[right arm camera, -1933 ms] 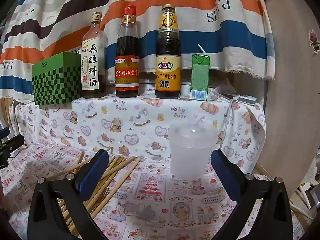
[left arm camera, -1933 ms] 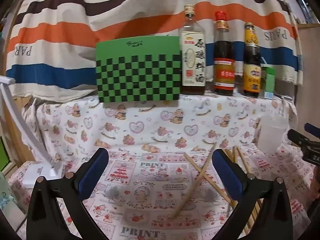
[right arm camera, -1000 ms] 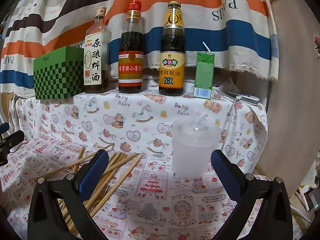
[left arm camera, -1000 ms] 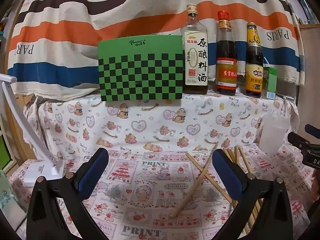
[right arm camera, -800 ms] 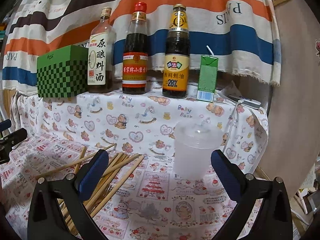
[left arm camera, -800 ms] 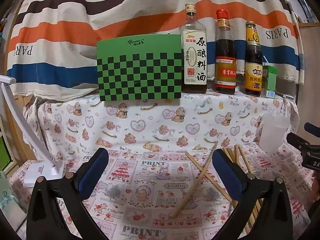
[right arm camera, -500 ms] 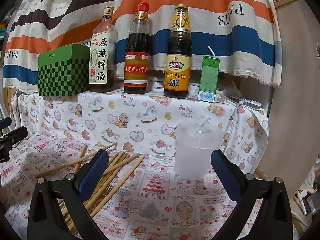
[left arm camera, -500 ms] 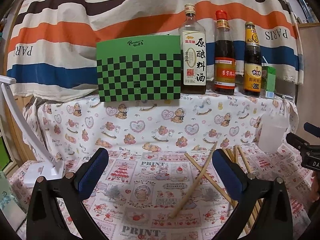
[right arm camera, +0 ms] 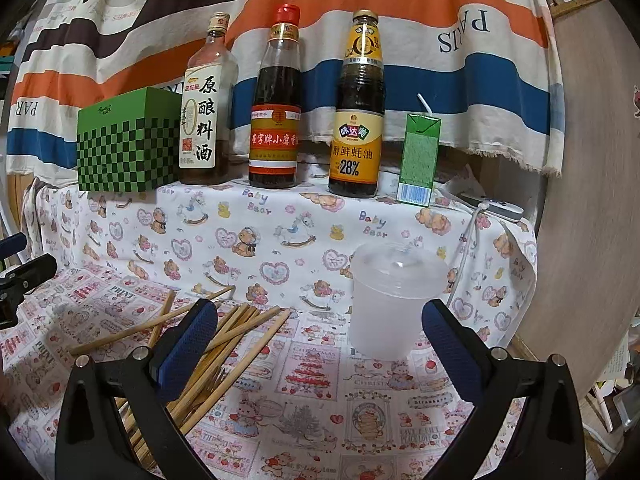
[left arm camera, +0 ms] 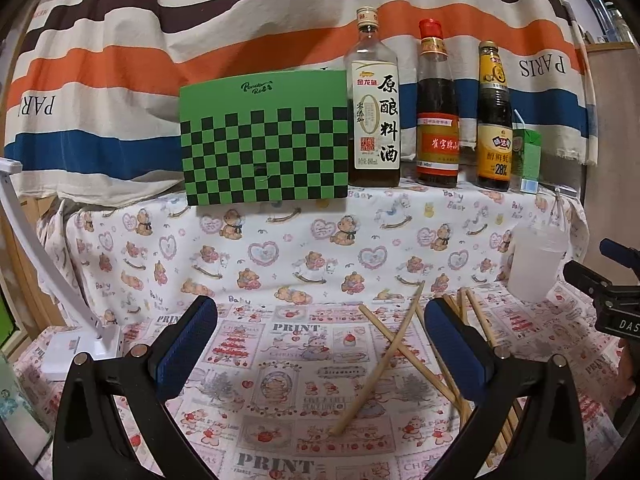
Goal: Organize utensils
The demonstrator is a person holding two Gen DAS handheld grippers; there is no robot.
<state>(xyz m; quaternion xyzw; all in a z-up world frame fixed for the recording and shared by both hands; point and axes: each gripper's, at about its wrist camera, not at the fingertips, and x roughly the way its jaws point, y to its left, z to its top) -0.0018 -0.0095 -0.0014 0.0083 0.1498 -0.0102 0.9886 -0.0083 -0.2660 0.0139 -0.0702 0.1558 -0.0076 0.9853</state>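
Chopsticks (right arm camera: 224, 344) below right tool (right arm camera: 316, 344), unheld

A green-and-black checkered cardboard box (left arm camera: 264, 140) stands on the raised, cloth-covered shelf (right arm camera: 280, 216), just beside a clear bottle with a white label (left arm camera: 374, 104). Next come a red-capped dark sauce bottle (right arm camera: 276, 100), a yellow-labelled oyster sauce bottle (right arm camera: 358, 108) and a green drink carton with a straw (right arm camera: 418, 158). A striped cloth (left arm camera: 160, 40) hangs behind. A white lamp base (left arm camera: 78, 350) sits on the printed worktop cloth (left arm camera: 280, 380).
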